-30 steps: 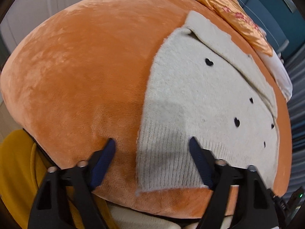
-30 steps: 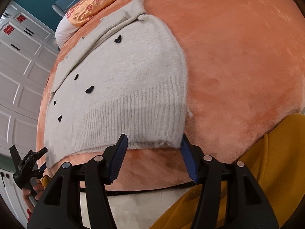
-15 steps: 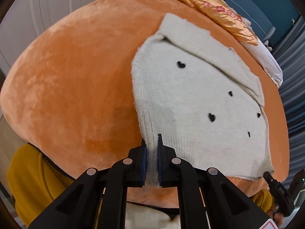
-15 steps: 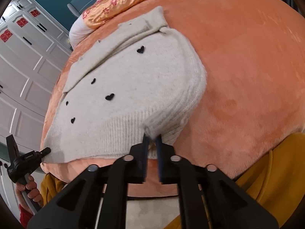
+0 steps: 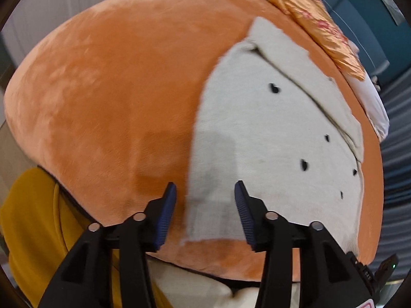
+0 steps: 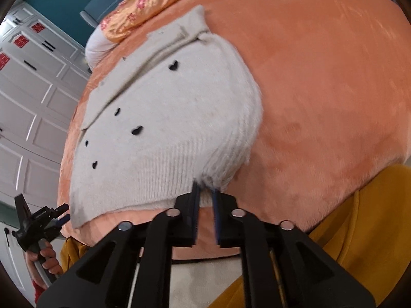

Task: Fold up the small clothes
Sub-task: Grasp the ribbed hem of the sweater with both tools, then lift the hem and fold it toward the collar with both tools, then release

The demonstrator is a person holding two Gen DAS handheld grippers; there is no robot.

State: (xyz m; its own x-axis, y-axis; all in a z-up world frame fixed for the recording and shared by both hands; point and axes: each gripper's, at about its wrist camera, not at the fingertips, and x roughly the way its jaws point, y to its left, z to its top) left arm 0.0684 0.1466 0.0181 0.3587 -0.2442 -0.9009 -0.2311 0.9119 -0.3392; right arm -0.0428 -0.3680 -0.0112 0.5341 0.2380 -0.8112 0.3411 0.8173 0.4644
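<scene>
A small cream knit sweater (image 5: 269, 138) with black heart buttons lies on an orange plush blanket (image 5: 115, 89). My left gripper (image 5: 205, 205) is open, its fingers straddling the sweater's near left corner, which lies flat. My right gripper (image 6: 205, 192) is shut on the sweater's ribbed hem (image 6: 218, 159) at the near right corner and holds it bunched up off the blanket (image 6: 321, 89). The sweater (image 6: 159, 118) spreads left of it. The left gripper (image 6: 38, 220) also shows at the right wrist view's left edge.
An orange satin cloth (image 5: 321, 28) on white bedding (image 5: 372, 107) lies beyond the sweater's collar. A mustard yellow garment (image 5: 30, 231) hangs below the blanket's near edge, also in the right wrist view (image 6: 359, 243). White panelled doors (image 6: 30, 102) stand at the left.
My left gripper has opened and let go of the sweater's left corner, which now lies flat. My right gripper stays shut on the hem and has lifted it slightly.
</scene>
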